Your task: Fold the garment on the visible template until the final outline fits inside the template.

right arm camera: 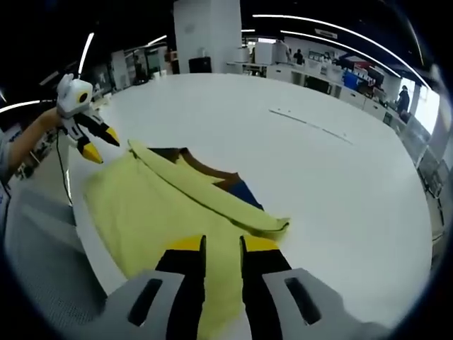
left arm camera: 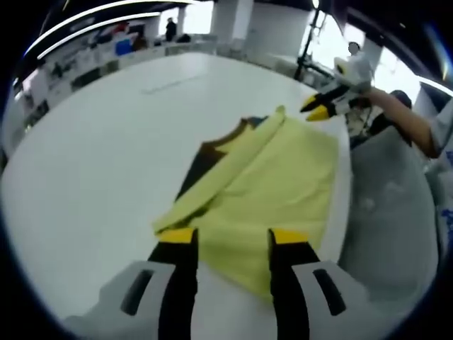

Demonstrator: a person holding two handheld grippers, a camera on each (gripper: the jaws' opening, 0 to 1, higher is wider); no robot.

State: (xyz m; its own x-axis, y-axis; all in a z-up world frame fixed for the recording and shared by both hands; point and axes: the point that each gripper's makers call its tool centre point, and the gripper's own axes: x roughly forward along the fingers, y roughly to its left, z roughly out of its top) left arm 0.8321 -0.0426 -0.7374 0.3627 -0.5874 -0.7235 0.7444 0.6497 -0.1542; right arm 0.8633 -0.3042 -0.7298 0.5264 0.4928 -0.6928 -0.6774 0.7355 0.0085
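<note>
Folding is looking partly done, judging by how things lie. The yellow garment [left arm camera: 272, 195] is lying on the white desk [left arm camera: 106, 156] near its edge, with one long strip [left arm camera: 226, 173] already turned over diagonally across it. A dark brown panel [left arm camera: 202, 159] with a bit of blue, possibly the template, is peeking out from under the cloth on the far side; its full outline is hidden, so whether the cloth fits inside it cannot be told.

The left gripper [left arm camera: 230, 237] is hovering over the near hem, fingers [left arm camera: 177, 235] well apart and holding nothing. The right gripper [right arm camera: 221, 245] is sitting over the opposite end, fingers [right arm camera: 186, 244] nearly closed; whether cloth is pinched between them I cannot tell. At least one more fold is probably remaining, since the garment is spreading wide.
</note>
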